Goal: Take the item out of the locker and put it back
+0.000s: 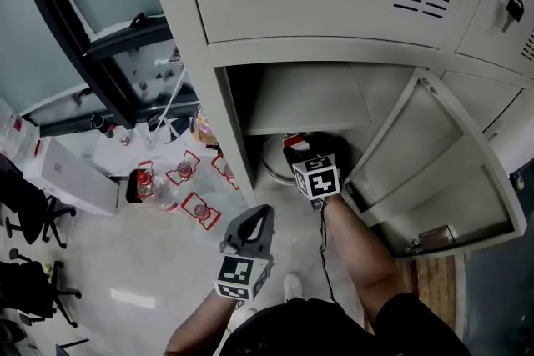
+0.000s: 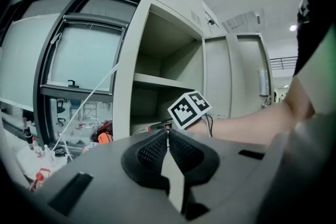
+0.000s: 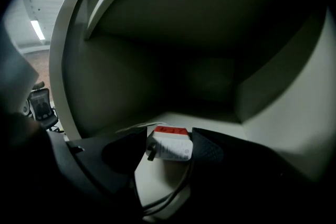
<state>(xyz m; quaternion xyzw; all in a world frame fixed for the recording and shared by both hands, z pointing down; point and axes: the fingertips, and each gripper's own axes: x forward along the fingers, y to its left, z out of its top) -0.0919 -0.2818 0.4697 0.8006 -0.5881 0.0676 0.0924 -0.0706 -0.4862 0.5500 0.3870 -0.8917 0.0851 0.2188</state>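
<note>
A small white power adapter with a red end (image 3: 169,145) and a dark cable sits between the pads of my right gripper (image 3: 170,147), which is shut on it just above the locker floor (image 3: 210,123). The head view shows the right gripper (image 1: 295,151) reaching into the lower compartment of the beige locker (image 1: 334,12), with the adapter (image 1: 294,142) at its tip. My left gripper (image 1: 255,218) hangs outside in front of the locker. Its pads meet at the tips, and the left gripper (image 2: 168,131) holds nothing.
The locker door (image 1: 434,171) swings open to the right. A shelf (image 1: 309,125) spans the compartment above my right gripper. Bottles and red-edged packets (image 1: 179,188) litter the floor at left, beside a white box (image 1: 67,175) and office chairs (image 1: 25,213).
</note>
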